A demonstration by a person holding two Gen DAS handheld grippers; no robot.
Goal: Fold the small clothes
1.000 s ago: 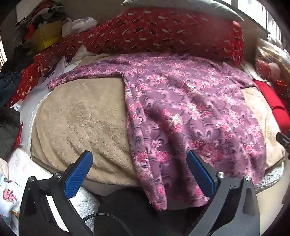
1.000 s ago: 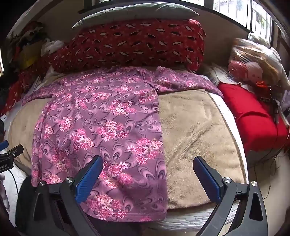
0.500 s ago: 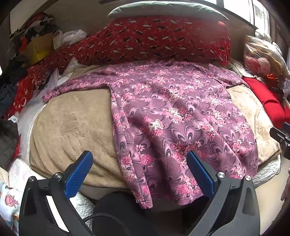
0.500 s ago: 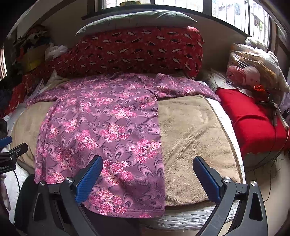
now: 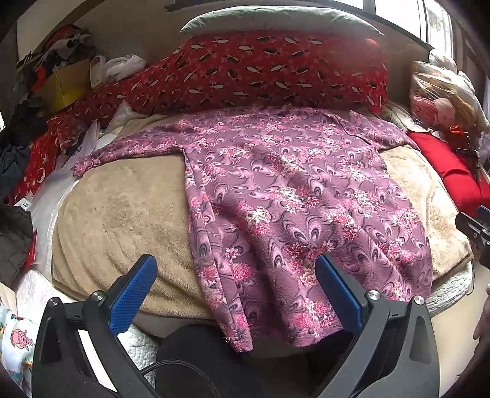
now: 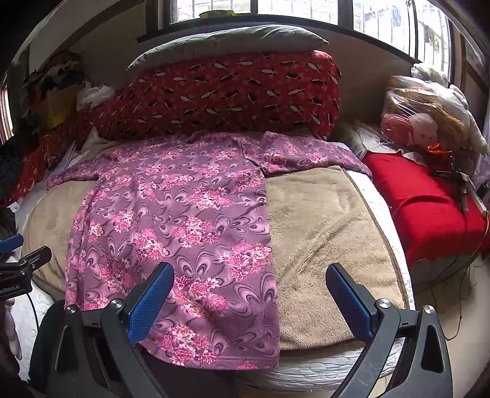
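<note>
purple floral top (image 5: 294,196) spread flat on bed's tan blanket (image 5: 122,214), hem overhanging near edge, ready for folding | left gripper (image 5: 235,284) jaws apart, empty | right gripper (image 6: 249,294) jaws apart, hovering above hem

Both grippers pulled back and higher, purple floral garment (image 5: 300,208) farther off

I'm standing in a lived-in bedroom at home: a mattress (image 6: 376,196) under a tan blanket (image 6: 318,238) is filling the view, red patterned bedding (image 6: 232,91) is piled at the far side below barred windows (image 6: 306,12), clothes heaped far left (image 5: 58,58).
</note>
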